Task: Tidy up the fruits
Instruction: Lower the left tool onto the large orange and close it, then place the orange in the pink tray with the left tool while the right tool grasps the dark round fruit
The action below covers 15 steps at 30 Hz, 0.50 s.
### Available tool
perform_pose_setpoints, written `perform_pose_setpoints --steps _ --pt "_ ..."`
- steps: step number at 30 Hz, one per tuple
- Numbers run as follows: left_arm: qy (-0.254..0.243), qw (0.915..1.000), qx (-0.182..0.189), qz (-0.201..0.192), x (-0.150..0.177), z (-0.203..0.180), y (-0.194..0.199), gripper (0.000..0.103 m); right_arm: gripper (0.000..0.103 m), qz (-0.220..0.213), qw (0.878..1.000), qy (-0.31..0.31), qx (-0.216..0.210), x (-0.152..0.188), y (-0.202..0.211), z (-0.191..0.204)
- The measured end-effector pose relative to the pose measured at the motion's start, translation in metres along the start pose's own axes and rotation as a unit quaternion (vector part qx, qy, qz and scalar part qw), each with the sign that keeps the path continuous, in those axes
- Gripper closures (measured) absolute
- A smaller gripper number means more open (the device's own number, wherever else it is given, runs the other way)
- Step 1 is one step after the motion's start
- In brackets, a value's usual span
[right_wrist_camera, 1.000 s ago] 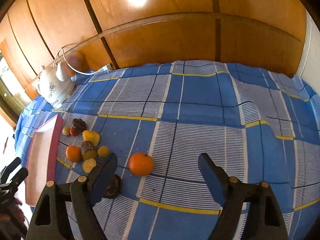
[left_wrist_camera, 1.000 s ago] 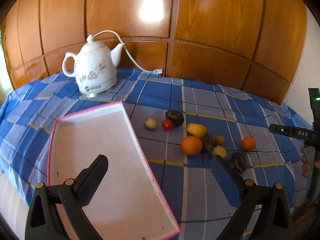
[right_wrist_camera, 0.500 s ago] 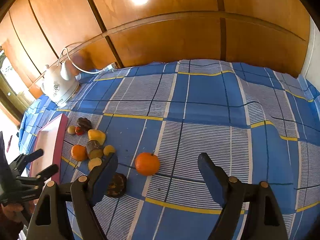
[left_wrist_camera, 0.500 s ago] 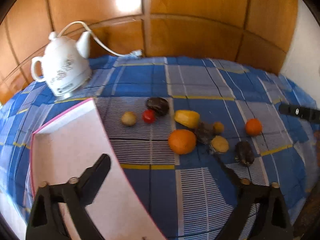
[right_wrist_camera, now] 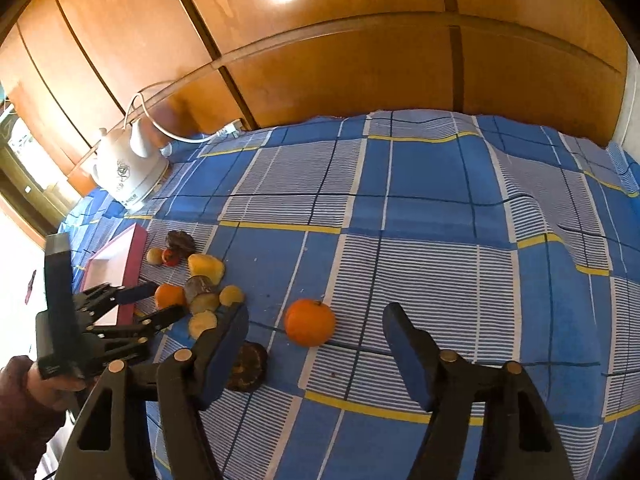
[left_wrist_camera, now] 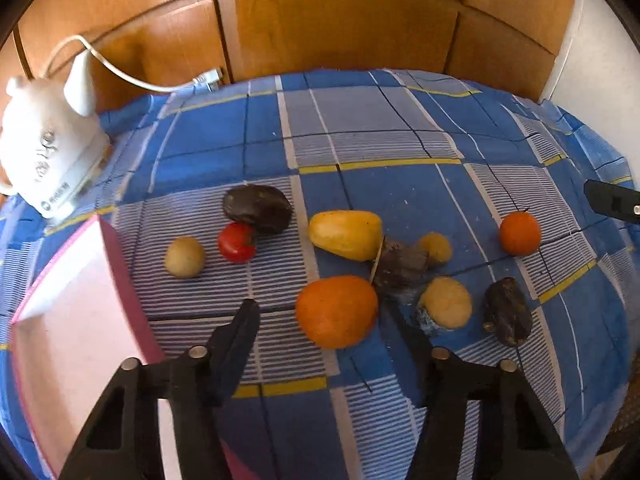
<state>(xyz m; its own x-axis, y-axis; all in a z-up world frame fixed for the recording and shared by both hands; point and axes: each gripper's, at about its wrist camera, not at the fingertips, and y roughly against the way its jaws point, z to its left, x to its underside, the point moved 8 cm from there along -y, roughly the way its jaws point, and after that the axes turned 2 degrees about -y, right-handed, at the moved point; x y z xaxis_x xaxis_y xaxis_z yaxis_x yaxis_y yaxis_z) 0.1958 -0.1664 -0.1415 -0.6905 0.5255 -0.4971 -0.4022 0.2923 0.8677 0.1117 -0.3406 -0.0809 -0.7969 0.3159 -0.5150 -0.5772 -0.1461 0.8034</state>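
Note:
Several fruits lie on the blue checked cloth. My left gripper (left_wrist_camera: 324,320) is open, its fingers either side of a large orange (left_wrist_camera: 337,311), just short of it. Around it lie a yellow mango (left_wrist_camera: 346,234), a red tomato (left_wrist_camera: 237,242), a dark fruit (left_wrist_camera: 258,208), a small orange (left_wrist_camera: 519,233) and pale round fruits. The pink-rimmed tray (left_wrist_camera: 72,320) is at the left. My right gripper (right_wrist_camera: 316,324) is open and empty, near the small orange (right_wrist_camera: 310,322). The left gripper (right_wrist_camera: 156,304) shows at the large orange (right_wrist_camera: 169,295).
A white electric kettle (left_wrist_camera: 48,152) with its cord stands at the back left, also in the right wrist view (right_wrist_camera: 130,172). Wooden panels close off the back. The cloth drops away at the right edge. A dark fruit (right_wrist_camera: 248,366) lies by my right gripper's left finger.
My left gripper has swung right from above the tray and moved in on the large orange. My right gripper has crept slightly toward the small orange.

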Motion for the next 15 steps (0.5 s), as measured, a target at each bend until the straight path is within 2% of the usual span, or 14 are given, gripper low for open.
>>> perform_pose_setpoints --steps 2,3,6,9,12,15 --pt "0.007 0.9998 0.017 -0.002 -0.002 -0.002 -0.005 0.056 0.036 0.001 1.0 0.002 -0.006 0.0 -0.001 0.002" --pt "0.01 0.9997 0.022 -0.002 -0.001 -0.003 -0.005 0.062 0.043 0.002 1.0 0.002 -0.01 0.0 -0.002 0.003" --pt "0.008 0.9996 0.024 -0.015 0.002 -0.005 0.002 0.063 0.053 0.01 1.0 0.008 -0.026 0.002 -0.006 0.009" --pt "0.016 0.9989 0.026 -0.036 0.008 -0.004 0.02 0.063 0.054 0.028 0.998 0.037 -0.051 0.01 -0.012 0.026" --pt "0.043 0.9969 0.026 -0.06 0.014 0.001 0.04 0.063 0.054 0.053 0.993 0.08 -0.074 0.025 -0.021 0.048" --pt "0.081 0.993 0.031 -0.079 0.025 0.012 0.062 0.063 0.052 0.077 0.987 0.119 -0.078 0.042 -0.032 0.064"
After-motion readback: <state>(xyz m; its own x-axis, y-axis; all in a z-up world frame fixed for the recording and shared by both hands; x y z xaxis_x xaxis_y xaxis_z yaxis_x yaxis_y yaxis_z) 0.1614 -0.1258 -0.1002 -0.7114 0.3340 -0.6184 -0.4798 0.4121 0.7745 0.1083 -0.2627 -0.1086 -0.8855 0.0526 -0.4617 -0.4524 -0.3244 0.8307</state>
